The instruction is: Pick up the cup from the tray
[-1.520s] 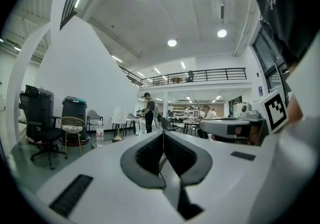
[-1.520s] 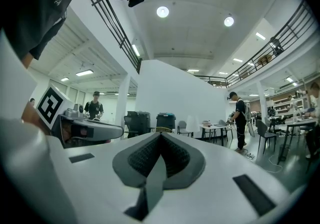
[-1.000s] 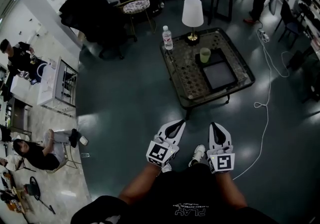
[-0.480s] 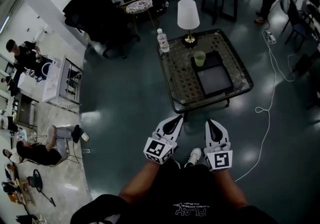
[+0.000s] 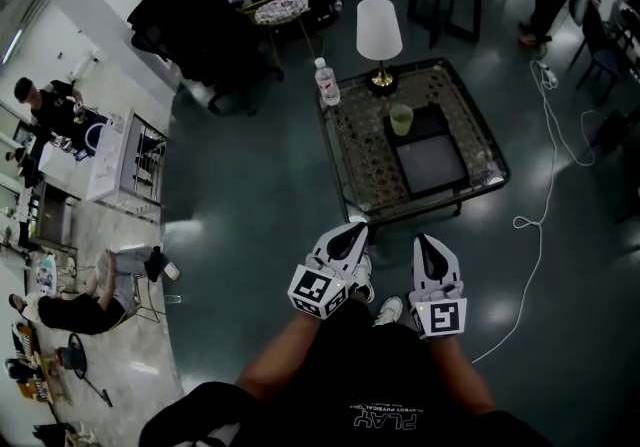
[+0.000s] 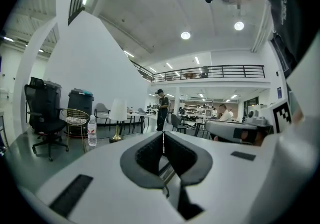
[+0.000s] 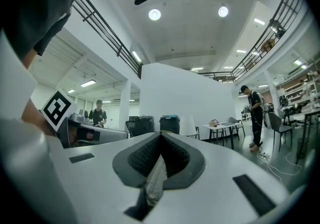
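**Green cup (image 5: 401,119) far off, both tongs clenched on nothing**

Your left gripper (image 5: 355,228) and right gripper (image 5: 424,241) hang low in front of you. Both have their jaws pressed together and empty, well short of the low table (image 5: 357,170).

The cup stands upright at the far left corner of the black tray (image 5: 432,157), which lies on the table's right half.

Walk up to the table's near edge first, and spread one set of jaws before you reach. Coming in over the bare tray from the near side looks cleanest; close around the cup's middle and lift it straight up.

Mind the table lamp (image 5: 379,33) just behind the cup and the water bottle (image 5: 326,81) at the table's far left corner. A white cable (image 5: 520,223) trails on the floor to the table's right, so step clear of it.
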Tool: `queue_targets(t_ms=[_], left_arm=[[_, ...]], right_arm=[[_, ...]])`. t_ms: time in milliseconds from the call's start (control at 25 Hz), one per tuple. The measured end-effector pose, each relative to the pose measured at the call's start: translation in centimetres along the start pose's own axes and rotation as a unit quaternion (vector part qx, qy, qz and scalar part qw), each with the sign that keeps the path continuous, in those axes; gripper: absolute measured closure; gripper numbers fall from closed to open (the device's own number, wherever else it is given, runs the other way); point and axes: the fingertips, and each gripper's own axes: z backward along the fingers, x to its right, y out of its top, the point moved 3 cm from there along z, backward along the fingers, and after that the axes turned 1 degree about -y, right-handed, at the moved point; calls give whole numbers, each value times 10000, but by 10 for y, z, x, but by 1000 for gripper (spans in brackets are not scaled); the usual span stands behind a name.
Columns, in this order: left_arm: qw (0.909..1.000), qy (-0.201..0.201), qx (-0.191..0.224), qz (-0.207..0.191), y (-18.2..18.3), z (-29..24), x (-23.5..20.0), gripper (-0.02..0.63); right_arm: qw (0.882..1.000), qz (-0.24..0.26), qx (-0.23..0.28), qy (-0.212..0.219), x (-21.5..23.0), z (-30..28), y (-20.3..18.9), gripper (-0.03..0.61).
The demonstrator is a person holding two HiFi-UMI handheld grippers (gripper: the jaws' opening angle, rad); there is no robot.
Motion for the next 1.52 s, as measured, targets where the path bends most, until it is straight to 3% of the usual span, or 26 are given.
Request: queue_targets(t_ms=[280,480,680,960,1240,1520], left_arm=[[9998,-153,-69,-123,-3,-44,-28,603],[9997,-242,-81,48,-5,-71,-60,603],[9980,-398,-177,-468,2,-103,-88,603],[9958,-619,-303,-608,-7,-139,-118,603],[9946,-796,-342,-570,-11,-170,-145,603],[9947,-687,-487,-594,-20,-199,-167,603]], right_arm=[[9998,116,-116,-103,25,-43,-7,569],[9996,25,-193,-194,33,-81,-20,568],[9996,57,-131,-237,50,-132,-17,569],[9991,86,-174,-372,71,-181,-25,569],[9961,174,-376,-780,97,-199,-36,569],[9951,201,-511,-819,122,-212,-40,569]])
